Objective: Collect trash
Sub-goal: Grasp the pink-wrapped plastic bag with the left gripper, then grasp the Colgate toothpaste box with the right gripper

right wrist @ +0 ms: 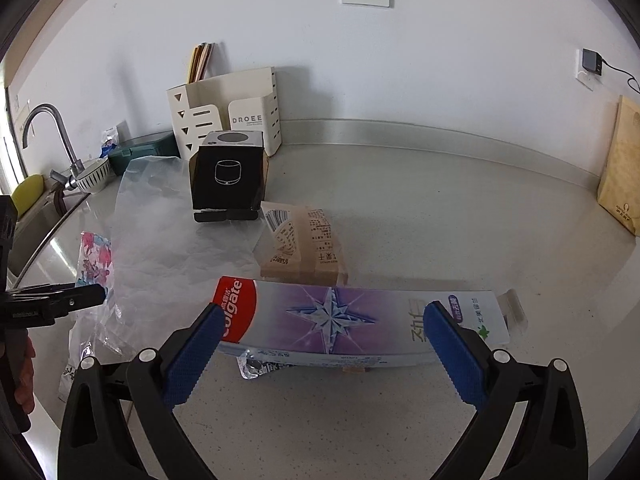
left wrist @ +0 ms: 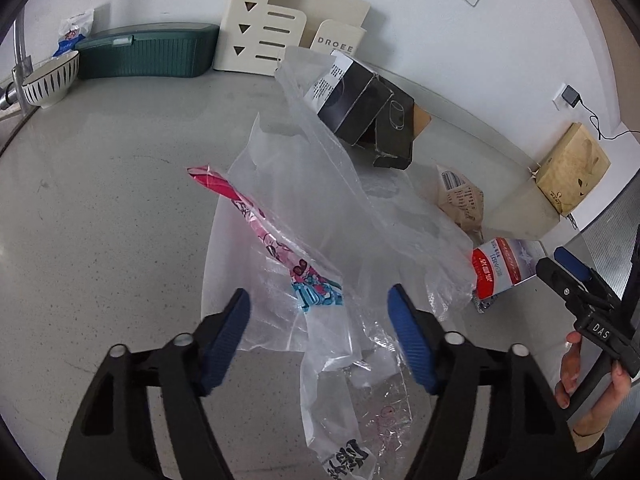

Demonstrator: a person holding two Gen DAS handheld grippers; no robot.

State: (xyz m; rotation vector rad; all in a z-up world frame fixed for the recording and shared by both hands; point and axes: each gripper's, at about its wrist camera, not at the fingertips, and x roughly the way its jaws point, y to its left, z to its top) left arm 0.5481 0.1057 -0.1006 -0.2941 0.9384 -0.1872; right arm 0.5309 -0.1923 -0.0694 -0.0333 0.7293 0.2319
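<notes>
- The left gripper hangs over the clear plastic bag at the centre of the left wrist view. Its blue pads stand apart on either side of the crumpled film and neither presses on it, so nothing is held.
- A pink printed wrapper lies in or under the bag, running from the middle left of that frame down toward the gap between the pads.
- To take the bag well, I judge the pads should come down over a bunched fold, not a single flat layer, since thin film slips out of a shallow pinch.
- The right gripper is open too. Its pads straddle the toothpaste box, which lies flat across the lower middle of the right wrist view. Whether the pads touch the box I cannot tell.
- The box lies lengthwise across the jaws and looks about as long as the opening, so turning the wrist to close across the narrow side would probably hold better.
- More trash waits further up the frame: a black carton at the upper centre and a brown paper packet just beyond the toothpaste box, both on the grey countertop.
- A small foil scrap peeks from under the box's near edge and is easy to leave behind.
</notes>
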